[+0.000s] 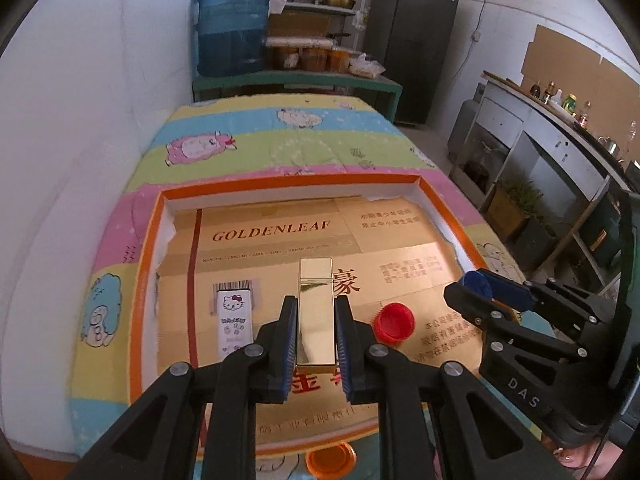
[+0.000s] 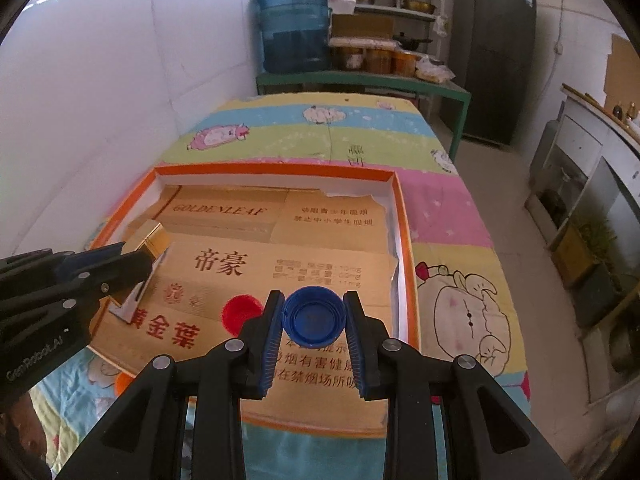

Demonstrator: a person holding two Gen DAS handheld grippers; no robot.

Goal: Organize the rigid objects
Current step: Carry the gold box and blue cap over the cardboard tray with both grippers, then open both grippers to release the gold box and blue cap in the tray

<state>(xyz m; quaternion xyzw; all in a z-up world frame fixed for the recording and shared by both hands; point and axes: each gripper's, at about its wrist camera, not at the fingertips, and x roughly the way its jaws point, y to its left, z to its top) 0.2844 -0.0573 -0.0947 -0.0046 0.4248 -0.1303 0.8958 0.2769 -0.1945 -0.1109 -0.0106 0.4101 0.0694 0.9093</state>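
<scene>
My left gripper (image 1: 316, 308) is shut on a shiny gold box (image 1: 315, 312) and holds it over the orange-rimmed tray (image 1: 144, 248). My right gripper (image 2: 313, 298) is shut on a blue bottle cap (image 2: 313, 317), open side toward the camera, above the tray's right part. The right gripper also shows in the left wrist view (image 1: 472, 292), with the blue cap (image 1: 476, 285) in it. The left gripper and gold box (image 2: 150, 238) show at left in the right wrist view. A red cap (image 1: 394, 322) and a Hello Kitty box (image 1: 235, 322) lie in the tray.
The tray floor is lined with gold cardboard (image 1: 280, 236). An orange cap (image 1: 330, 460) lies on the cartoon-print cloth (image 1: 280, 144) in front of the tray. A wall runs along the left. A water jug (image 1: 232, 28) and shelves stand behind the table.
</scene>
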